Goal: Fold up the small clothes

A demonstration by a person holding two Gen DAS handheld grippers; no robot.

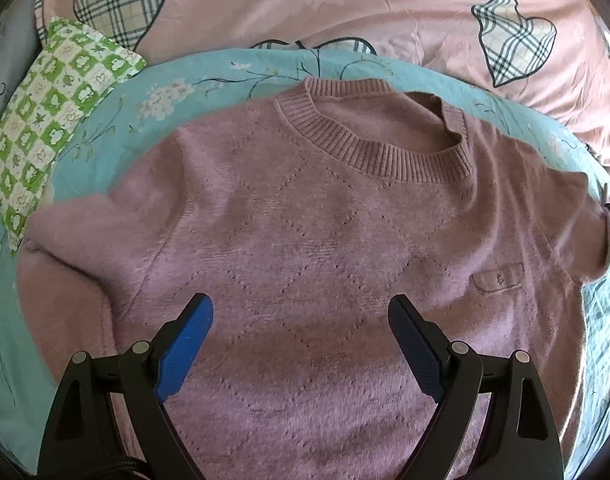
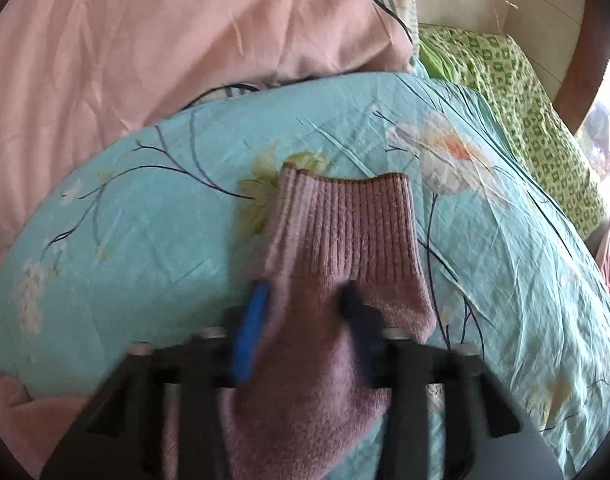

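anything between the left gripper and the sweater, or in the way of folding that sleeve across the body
Nothing visible. The left gripper hangs open right over the pink sweater, whose front lies bare. The right gripper is shut on the sleeve, with only the teal quilt beneath.

Soft daylight fills both views, brightest at the window on the right edge, which is blown out. The left view is sharp; the right gripper is smeared by motion blur. Fisheye bending curves the edges, with dark corners.
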